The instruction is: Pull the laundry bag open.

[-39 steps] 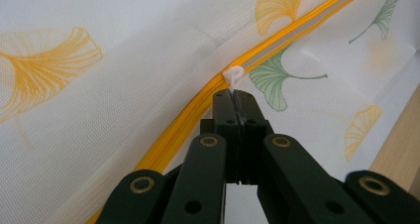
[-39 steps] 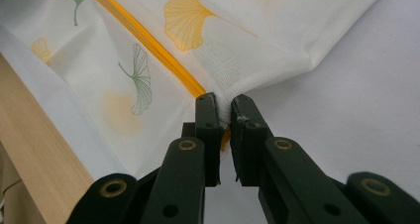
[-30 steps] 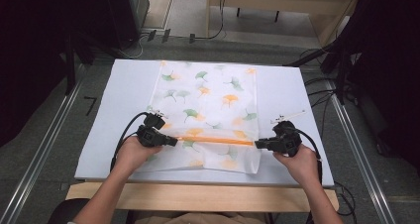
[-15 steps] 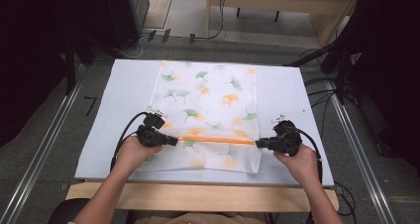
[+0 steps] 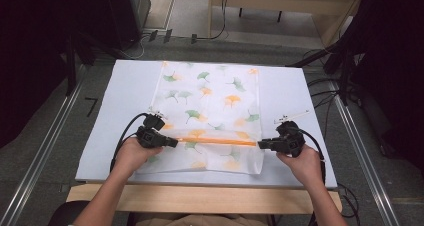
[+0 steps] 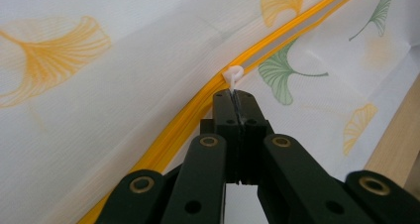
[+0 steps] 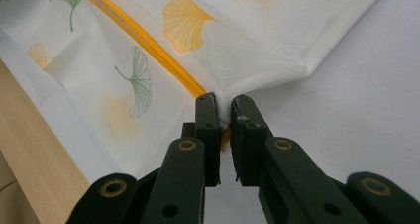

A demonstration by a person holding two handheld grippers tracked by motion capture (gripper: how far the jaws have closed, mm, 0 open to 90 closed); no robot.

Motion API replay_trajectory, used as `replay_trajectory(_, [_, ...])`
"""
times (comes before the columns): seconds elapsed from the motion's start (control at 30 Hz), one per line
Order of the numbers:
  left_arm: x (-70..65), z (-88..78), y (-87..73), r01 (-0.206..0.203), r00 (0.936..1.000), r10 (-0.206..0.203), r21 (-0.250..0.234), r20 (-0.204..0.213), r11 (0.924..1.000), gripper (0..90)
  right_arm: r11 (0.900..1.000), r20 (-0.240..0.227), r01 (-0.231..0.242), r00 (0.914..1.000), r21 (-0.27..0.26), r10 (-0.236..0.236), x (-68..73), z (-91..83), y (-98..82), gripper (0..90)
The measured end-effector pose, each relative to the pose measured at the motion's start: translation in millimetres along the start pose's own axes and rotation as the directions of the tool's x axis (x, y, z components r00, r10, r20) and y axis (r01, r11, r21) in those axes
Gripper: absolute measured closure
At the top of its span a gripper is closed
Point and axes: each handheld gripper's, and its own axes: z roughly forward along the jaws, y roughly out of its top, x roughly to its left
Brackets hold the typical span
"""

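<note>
Zippered mesh bag (image 5: pixel 212 111), white with ginkgo leaves printed in orange and green, lies flat on the white tabletop (image 5: pixel 125 86), its orange zipper (image 5: pixel 217 141) running across between the two grippers near the person's edge. At the zipper's left end the left gripper (image 5: pixel 172 142) is closed tight on the small white zipper pull (image 6: pixel 232 76), which sticks out just past its tips. At the opposite end the right gripper (image 5: pixel 261 144) is nearly closed, pinching the bag's fabric edge where the zipper stops.
</note>
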Motion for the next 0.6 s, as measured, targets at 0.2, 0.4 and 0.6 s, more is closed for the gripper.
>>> replay_trajectory(0.2, [8.0, -7.5, -5.7, 0.032, 0.9995, -0.032, -0.007, 0.001, 0.9995, 90.0, 1.000, 0.001, 0.002, 1.0000, 0.006, -0.002, 0.4, 1.6, 2.4, 85.3])
replay_trajectory(0.4, [12.8, -13.7, -11.2, 0.045, 0.9988, -0.044, 0.006, -0.021, 0.9990, 90.0, 1.000, -0.001, 0.010, 1.0000, 0.011, -0.009, 0.3, 3.5, 4.5, 85.3])
replay_trajectory(0.6, [14.1, -15.7, -13.3, 0.055, 0.9984, -0.056, -0.004, -0.013, 0.9985, 90.0, 1.000, -0.002, 0.011, 0.9999, 0.014, -0.011, -0.5, 4.5, 6.1, 85.3])
